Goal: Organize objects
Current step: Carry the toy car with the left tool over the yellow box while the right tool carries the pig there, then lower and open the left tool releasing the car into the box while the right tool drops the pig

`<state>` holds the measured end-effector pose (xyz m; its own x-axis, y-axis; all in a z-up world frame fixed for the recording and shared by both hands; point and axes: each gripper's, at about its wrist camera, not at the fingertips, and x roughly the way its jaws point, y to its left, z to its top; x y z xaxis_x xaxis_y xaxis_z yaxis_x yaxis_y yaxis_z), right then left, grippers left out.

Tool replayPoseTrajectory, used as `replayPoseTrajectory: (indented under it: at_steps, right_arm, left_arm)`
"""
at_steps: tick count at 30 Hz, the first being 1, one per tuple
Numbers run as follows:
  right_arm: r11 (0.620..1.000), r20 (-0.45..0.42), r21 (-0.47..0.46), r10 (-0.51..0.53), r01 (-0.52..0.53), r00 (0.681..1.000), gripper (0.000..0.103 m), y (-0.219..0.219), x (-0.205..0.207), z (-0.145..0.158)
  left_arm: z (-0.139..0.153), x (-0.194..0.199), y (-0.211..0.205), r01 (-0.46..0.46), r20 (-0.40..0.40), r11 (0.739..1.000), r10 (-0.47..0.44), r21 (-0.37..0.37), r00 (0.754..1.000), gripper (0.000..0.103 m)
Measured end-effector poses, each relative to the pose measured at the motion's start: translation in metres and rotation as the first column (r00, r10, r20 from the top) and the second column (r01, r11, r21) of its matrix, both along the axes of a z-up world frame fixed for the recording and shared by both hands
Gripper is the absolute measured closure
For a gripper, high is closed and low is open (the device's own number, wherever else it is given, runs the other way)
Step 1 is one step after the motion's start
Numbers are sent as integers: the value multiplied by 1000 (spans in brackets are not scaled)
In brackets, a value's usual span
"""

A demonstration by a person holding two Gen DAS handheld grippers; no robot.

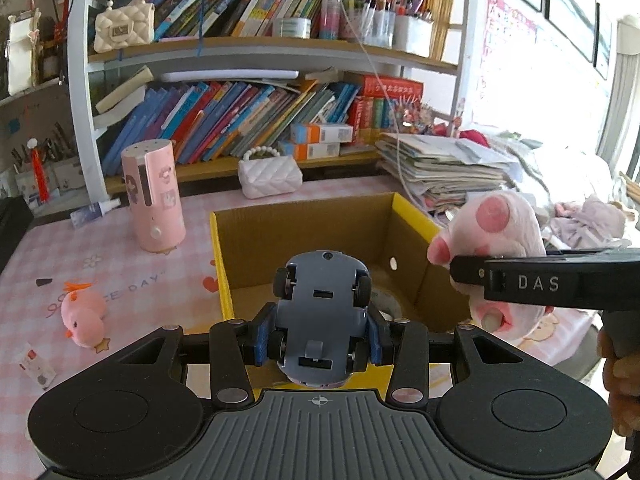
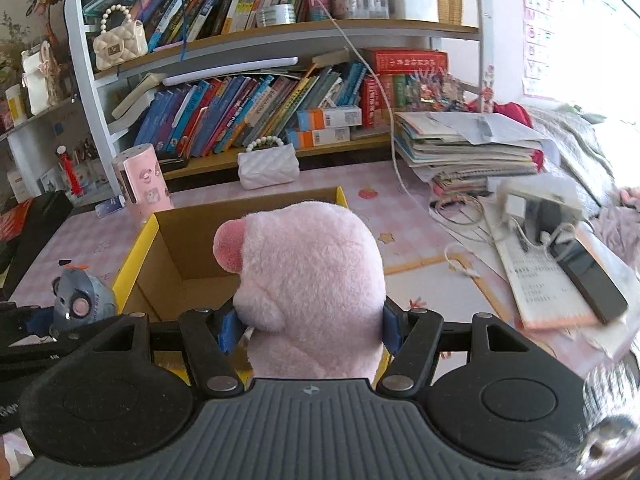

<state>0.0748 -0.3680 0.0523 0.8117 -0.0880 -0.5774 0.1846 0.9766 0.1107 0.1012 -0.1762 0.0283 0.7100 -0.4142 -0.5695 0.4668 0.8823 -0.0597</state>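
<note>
My left gripper (image 1: 318, 338) is shut on a grey-blue toy car (image 1: 322, 312), held belly-up over the near edge of an open cardboard box with yellow rims (image 1: 304, 232). My right gripper (image 2: 310, 330) is shut on a pink plush toy (image 2: 312, 280), which hangs above the same box (image 2: 176, 248). In the left wrist view the plush (image 1: 496, 236) and the right gripper's black side show at the box's right rim. In the right wrist view the toy car (image 2: 82, 296) appears at the left, beside the box.
A small pink chick plush (image 1: 82, 314) lies on the pink checked tablecloth left of the box. A pink cylinder (image 1: 154, 196) and a white quilted purse (image 1: 270, 176) stand behind it. Stacked papers (image 2: 468, 140), a black phone (image 2: 588, 276) and cables crowd the right. Bookshelves fill the back.
</note>
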Motion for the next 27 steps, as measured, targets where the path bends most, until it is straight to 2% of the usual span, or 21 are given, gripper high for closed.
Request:
replayPoseTrajectory:
  at_steps: [18, 27]
  right_arm:
    - [984, -43, 3, 178, -178, 983, 41, -7, 71, -22]
    - [957, -116, -1, 288, -290, 951, 41, 4, 115, -36]
  left_arm:
    - [-38, 43, -38, -48, -90, 992, 59, 120, 994, 61]
    - [-46, 51, -49, -61, -59, 976, 75, 207, 995, 61]
